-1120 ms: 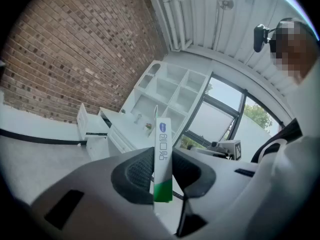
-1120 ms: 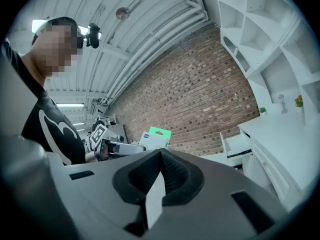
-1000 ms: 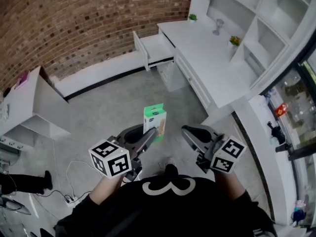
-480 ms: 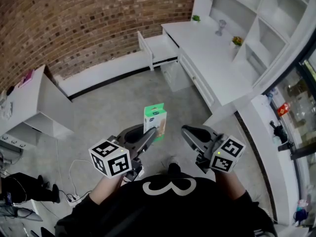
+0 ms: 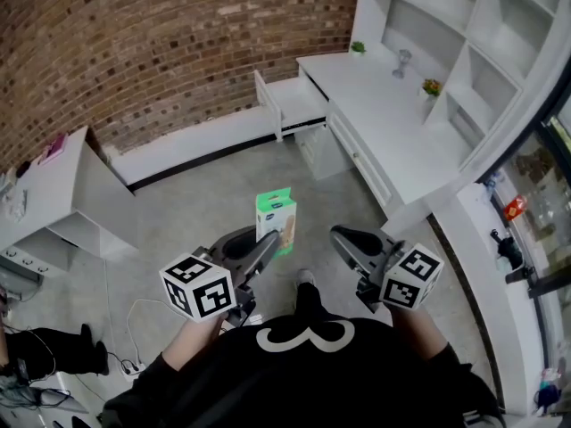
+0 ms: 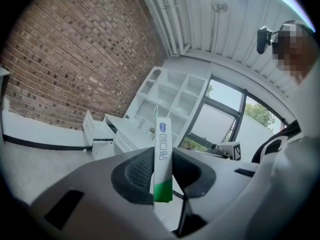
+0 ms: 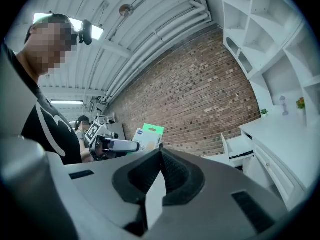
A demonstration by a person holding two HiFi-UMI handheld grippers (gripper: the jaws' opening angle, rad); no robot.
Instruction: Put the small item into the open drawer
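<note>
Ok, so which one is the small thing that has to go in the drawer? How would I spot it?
Find the grey floor in front of the person, where two grippers stick out. The left gripper is shut on a thin white box with a green top, standing upright between its jaws. The right gripper holds nothing, so the box is the only thing being carried.

Left gripper [image 5: 264, 243] clamped, right gripper [image 5: 343, 239] closed.

white desk [image 5: 379, 123], small plant [image 5: 358, 47], goblet [image 5: 403, 61] on it
</note>
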